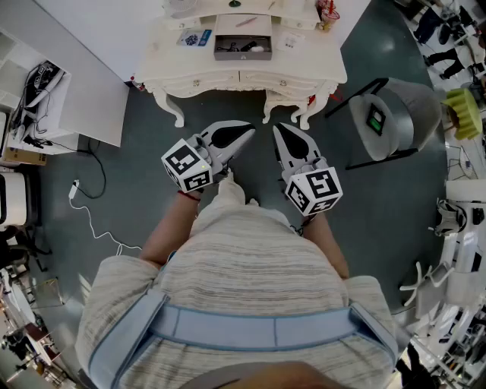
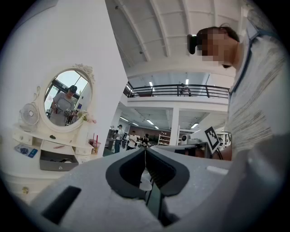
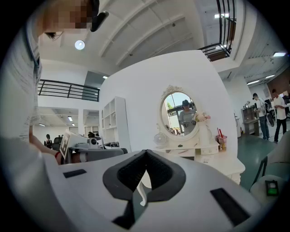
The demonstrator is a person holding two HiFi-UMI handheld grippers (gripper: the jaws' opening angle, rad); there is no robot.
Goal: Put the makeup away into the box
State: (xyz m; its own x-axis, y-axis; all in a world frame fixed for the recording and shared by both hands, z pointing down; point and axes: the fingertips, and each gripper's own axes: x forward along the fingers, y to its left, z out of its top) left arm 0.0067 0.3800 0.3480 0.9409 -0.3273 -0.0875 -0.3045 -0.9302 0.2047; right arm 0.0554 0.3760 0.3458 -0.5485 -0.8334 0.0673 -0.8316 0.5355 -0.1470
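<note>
The grey rectangular box (image 1: 243, 55) sits open-topped at the middle of the white tabletop (image 1: 311, 64), its front wall facing the near edge. Small dark and white makeup pieces (image 1: 250, 47) lie inside it. A slim pink stick (image 1: 247, 22) lies on the ledge just behind the box. A blue-and-white packet (image 1: 194, 37) lies flat just left of it.

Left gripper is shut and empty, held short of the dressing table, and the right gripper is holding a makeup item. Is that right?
Not quite. The right gripper holds nothing: the right gripper view shows its jaws closed together with nothing between them. The rest stands: the left gripper is shut and empty, short of the dressing table.
</note>
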